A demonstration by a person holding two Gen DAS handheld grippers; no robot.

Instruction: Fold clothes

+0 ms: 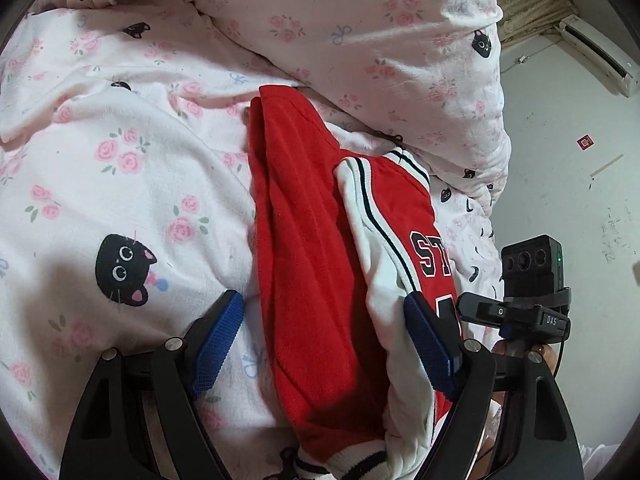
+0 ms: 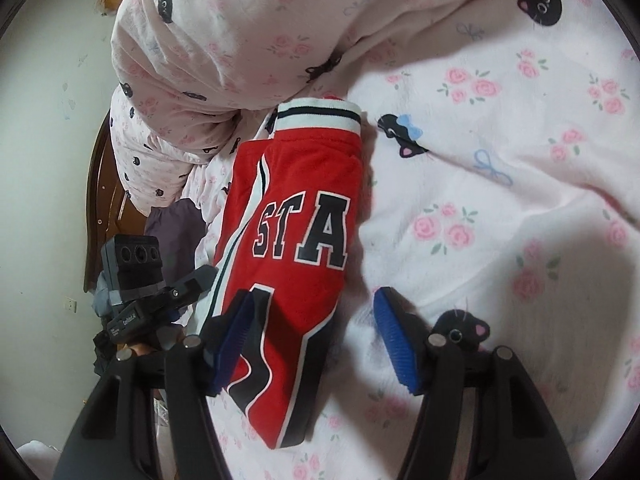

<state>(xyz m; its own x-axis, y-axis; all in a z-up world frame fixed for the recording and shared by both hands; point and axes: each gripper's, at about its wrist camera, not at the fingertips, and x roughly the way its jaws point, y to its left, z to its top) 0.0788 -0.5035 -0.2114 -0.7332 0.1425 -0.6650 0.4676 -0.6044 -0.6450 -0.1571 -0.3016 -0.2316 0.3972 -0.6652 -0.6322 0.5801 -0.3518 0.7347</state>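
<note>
Left gripper (image 1: 324, 344): wide open, holds nothing. Blue pads (image 1: 218, 344) on both sides of the red top, one over the sheet, one over the white sleeve.
Right gripper (image 2: 316, 344): wide open too, nothing held. Left pad over the red cloth, right pad over the sheet.
Red top (image 1: 304, 264): folded into a long narrow strip, flat on the bed, approx. in the middle btw the two grippers. Black letters "STA" (image 2: 304, 232) on front, w/ white edge.
Sleeve (image 1: 384, 248): white, black stripe, folded over the top.
Hem band (image 2: 318, 118): white w/ black stripes, at the far end in right wrist view.
Sheet (image 1: 120, 184): pink-white, roses & black cat faces, under the top.
Quilt (image 1: 360, 32): same print, bunched up just behind the top.
Wall (image 1: 560, 200): pale, past the bed edge.
AC unit (image 1: 600, 54): white, up on the wall.
Dark cloth (image 2: 176, 224): purple-ish, at bed edge near the top.
</note>
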